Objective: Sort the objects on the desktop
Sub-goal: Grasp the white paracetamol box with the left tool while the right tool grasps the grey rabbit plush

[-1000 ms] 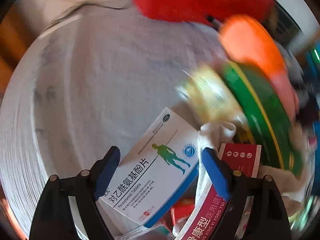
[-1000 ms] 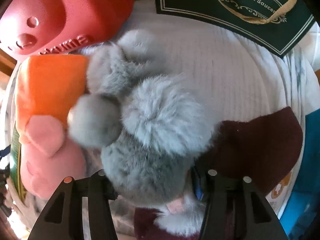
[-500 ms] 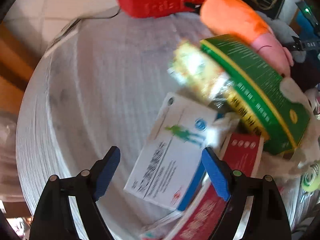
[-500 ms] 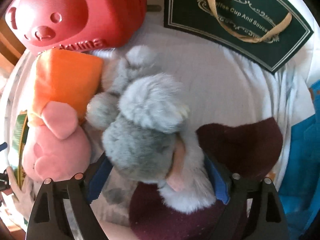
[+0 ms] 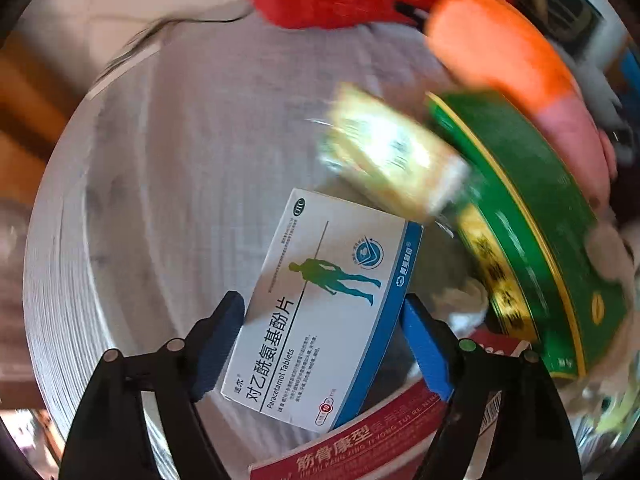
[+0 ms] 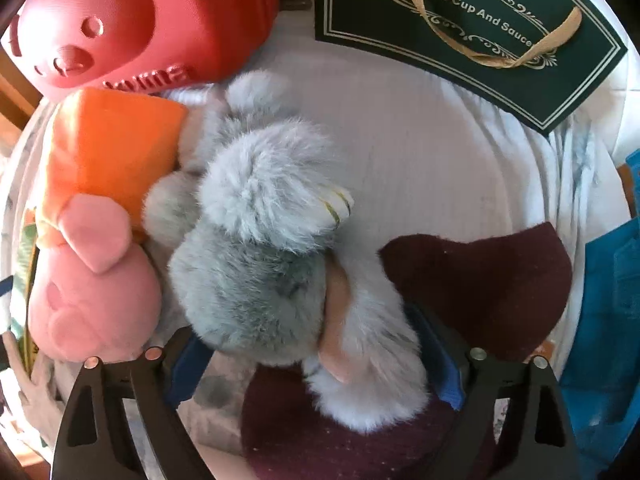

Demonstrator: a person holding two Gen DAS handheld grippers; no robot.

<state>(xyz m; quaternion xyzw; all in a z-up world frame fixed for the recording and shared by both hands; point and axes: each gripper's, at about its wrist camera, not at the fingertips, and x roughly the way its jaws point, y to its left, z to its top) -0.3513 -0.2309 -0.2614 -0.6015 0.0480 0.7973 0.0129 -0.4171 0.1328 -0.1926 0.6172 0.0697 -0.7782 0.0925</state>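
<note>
In the left wrist view my left gripper (image 5: 322,344) is shut on a white and blue paracetamol tablet box (image 5: 320,300), held above the white cloth (image 5: 180,160). A red medicine box (image 5: 360,448) lies under it. A green box (image 5: 532,220) and a blurred yellow packet (image 5: 392,160) lie to the right. In the right wrist view my right gripper (image 6: 316,368) is wide open around a grey plush rabbit (image 6: 264,248), its blue pads beside the rabbit's sides. The rabbit lies partly on a maroon cloth (image 6: 492,280).
A pink pig plush with an orange top (image 6: 96,240) lies left of the rabbit. A red bear-faced case (image 6: 132,20) and a dark green gift bag (image 6: 460,20) stand at the back. Something blue (image 6: 608,300) lies at the right edge.
My left gripper has closed on the tablet box and lifted it. My right gripper has opened and drawn back a little from the rabbit, which has settled lower.
</note>
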